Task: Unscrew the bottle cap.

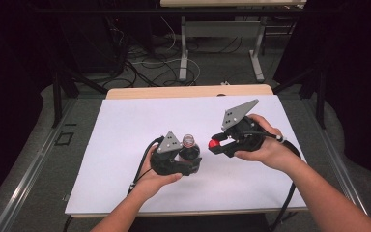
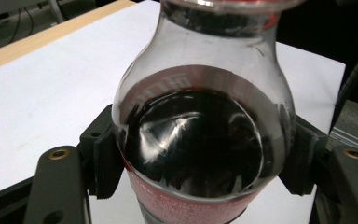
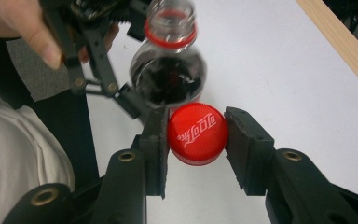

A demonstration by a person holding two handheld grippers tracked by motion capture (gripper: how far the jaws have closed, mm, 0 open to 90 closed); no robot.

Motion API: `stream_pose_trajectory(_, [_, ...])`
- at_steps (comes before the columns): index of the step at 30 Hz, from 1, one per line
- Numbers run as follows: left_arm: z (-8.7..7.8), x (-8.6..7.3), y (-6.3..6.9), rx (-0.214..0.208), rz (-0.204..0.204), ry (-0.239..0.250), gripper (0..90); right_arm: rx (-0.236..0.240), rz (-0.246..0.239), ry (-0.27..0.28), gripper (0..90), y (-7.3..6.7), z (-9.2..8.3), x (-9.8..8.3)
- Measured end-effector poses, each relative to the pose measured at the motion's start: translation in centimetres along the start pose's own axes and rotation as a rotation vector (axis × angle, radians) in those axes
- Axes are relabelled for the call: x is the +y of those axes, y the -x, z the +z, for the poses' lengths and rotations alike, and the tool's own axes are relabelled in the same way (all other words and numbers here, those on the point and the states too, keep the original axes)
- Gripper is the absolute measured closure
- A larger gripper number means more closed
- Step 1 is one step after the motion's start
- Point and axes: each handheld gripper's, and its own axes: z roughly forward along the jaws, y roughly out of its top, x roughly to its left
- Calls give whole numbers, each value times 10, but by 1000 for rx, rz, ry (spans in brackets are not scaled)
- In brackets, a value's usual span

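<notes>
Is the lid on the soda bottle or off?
Off. The red cap sits between the right gripper's jaws, apart from the bottle, whose mouth is open.

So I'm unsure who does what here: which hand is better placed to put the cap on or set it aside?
The right. Its gripper already clamps the red cap, beside the open bottle. The left gripper is busy clamping the bottle steady.

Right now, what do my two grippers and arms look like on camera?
Both the left gripper and right gripper are black, each topped by a grey three-cornered plate and trailing a black cable. Their jaws carry ribbed black pads, with brass-coloured pivot screws. Forearms are bare; no sleeves or gloves show.
</notes>
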Motion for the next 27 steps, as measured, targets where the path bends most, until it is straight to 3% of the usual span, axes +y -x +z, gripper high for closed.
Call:
stream_pose_trajectory(4, [0, 10, -7, 9, -3, 2, 301, -18, 18, 5, 605, -5, 1, -7])
stream_pose_trajectory(5, [0, 13, -9, 10, -5, 3, 301, -45, 21, 9, 605, -5, 2, -9])
stream_pose_trajectory(7, [2, 18, -13, 16, -12, 4, 301, -21, 19, 9, 605, -6, 3, -12])
stream_pose_trajectory(12, [13, 28, -26, 41, -30, 11, 301, -38, 38, 20, 605, -8, 7, -20])
stream_pose_trajectory(18, [29, 33, -44, 62, -51, 5, 302, -55, 73, 36, 606, -9, 15, -33])
stream_pose_trajectory(27, [56, 33, -75, 113, -113, 7, 302, -91, 119, 37, 606, -6, 30, -56])
